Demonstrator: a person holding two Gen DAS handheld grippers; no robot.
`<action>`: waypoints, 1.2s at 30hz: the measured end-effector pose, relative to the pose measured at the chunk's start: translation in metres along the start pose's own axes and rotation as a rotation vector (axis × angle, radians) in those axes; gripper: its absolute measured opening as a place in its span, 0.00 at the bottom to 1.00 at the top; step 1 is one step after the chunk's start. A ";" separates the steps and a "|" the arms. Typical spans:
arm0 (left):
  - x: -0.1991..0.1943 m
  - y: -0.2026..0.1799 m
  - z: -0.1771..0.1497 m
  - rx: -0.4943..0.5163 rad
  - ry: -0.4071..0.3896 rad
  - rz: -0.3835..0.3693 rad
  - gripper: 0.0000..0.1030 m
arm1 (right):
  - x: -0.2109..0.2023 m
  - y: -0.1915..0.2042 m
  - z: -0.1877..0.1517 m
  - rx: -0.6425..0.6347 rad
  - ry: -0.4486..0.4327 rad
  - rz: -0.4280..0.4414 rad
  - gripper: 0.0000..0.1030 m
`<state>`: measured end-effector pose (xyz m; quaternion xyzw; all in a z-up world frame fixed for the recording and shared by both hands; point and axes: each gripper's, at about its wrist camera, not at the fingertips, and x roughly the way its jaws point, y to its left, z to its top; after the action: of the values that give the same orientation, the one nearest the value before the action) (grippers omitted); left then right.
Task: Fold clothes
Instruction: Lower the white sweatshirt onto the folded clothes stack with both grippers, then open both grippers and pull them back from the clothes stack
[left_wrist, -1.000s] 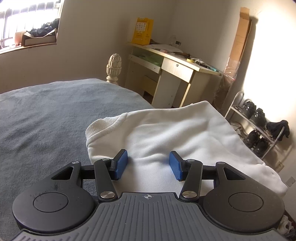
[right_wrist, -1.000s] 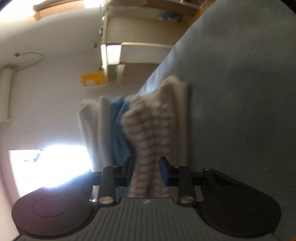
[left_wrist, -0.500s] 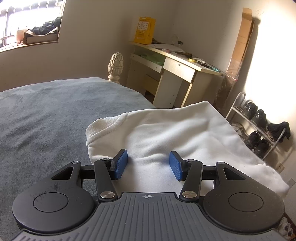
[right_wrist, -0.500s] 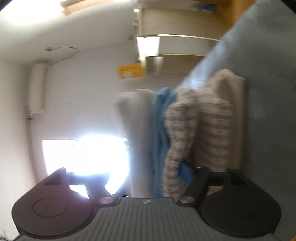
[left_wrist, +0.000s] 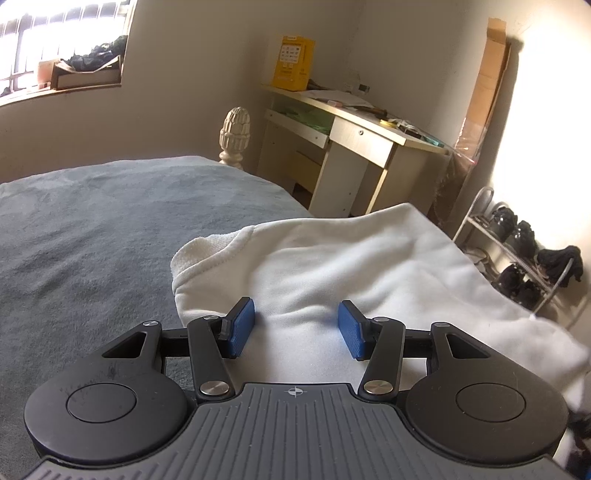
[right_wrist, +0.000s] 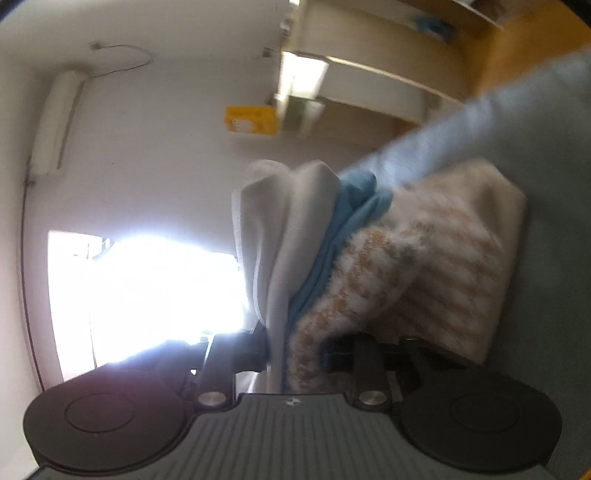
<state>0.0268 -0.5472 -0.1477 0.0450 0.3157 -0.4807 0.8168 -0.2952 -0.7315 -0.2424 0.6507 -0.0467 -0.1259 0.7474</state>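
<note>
The right gripper (right_wrist: 295, 354) is clamped on a bundle of 3 garments: a white one (right_wrist: 273, 236), a blue one (right_wrist: 354, 206) and a fuzzy orange-and-white striped one (right_wrist: 413, 266). The view is rolled on its side and blurred, so the bundle looks to be in motion against the grey bed cover (right_wrist: 554, 184). The risk, as I judge it, is that 1 layer slips out of the pinch, since the blue one is thin and squeezed between 2 thicker pieces; a quick swing could also shake loose whatever folds the bundle has.

The left gripper (left_wrist: 295, 326) has its pads wide apart, holding nothing, low over a white sweatshirt (left_wrist: 369, 266) that lies near the bed edge, toward the desk (left_wrist: 362, 140). Its far side hangs close to that edge, so a push could slide it off toward the shoe rack (left_wrist: 517, 251) below. The bed cover left of the sweatshirt is bare, and a bedpost knob (left_wrist: 235, 129) stands beyond it.
</note>
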 end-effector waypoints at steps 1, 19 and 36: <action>0.000 -0.001 0.000 0.006 -0.003 -0.001 0.49 | -0.005 0.008 0.001 -0.021 -0.011 0.007 0.24; 0.002 -0.014 -0.005 0.132 -0.017 -0.009 0.49 | -0.028 -0.021 -0.028 0.089 -0.087 0.017 0.22; -0.025 -0.003 -0.001 0.087 -0.079 -0.125 0.50 | -0.086 -0.029 -0.037 0.038 -0.177 -0.084 0.48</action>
<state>0.0151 -0.5291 -0.1340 0.0416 0.2643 -0.5453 0.7944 -0.3727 -0.6777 -0.2689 0.6526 -0.0878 -0.2133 0.7217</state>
